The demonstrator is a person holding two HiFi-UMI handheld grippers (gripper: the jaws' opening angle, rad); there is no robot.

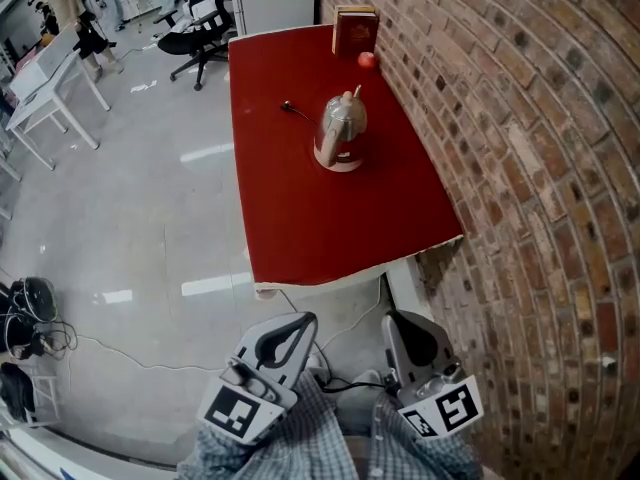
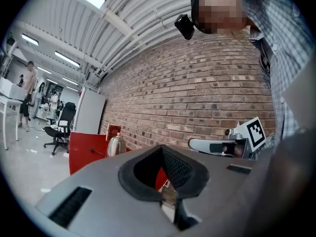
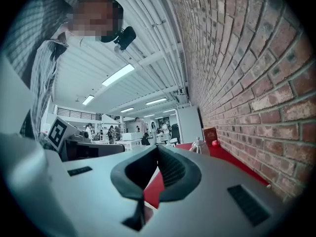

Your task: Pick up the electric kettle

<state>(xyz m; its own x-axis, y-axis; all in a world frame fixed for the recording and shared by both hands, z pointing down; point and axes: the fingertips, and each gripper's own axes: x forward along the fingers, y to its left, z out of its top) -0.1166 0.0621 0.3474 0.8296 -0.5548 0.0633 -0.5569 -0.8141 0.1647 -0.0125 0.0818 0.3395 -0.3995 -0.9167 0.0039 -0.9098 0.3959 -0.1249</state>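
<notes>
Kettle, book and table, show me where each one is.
kettle [image 1: 340, 125], head view, on its shiny body
book [image 1: 355, 32], head view, on its front cover
table [image 1: 305, 218], head view, on its bare red top

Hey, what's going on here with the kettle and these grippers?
A person stands at the near end of a red table, a gripper in each hand. The left gripper and the right gripper are both shut and empty, held low, short of the table. The electric kettle sits on its base mid-table, untouched. A book stands at the far end by the brick wall.
</notes>
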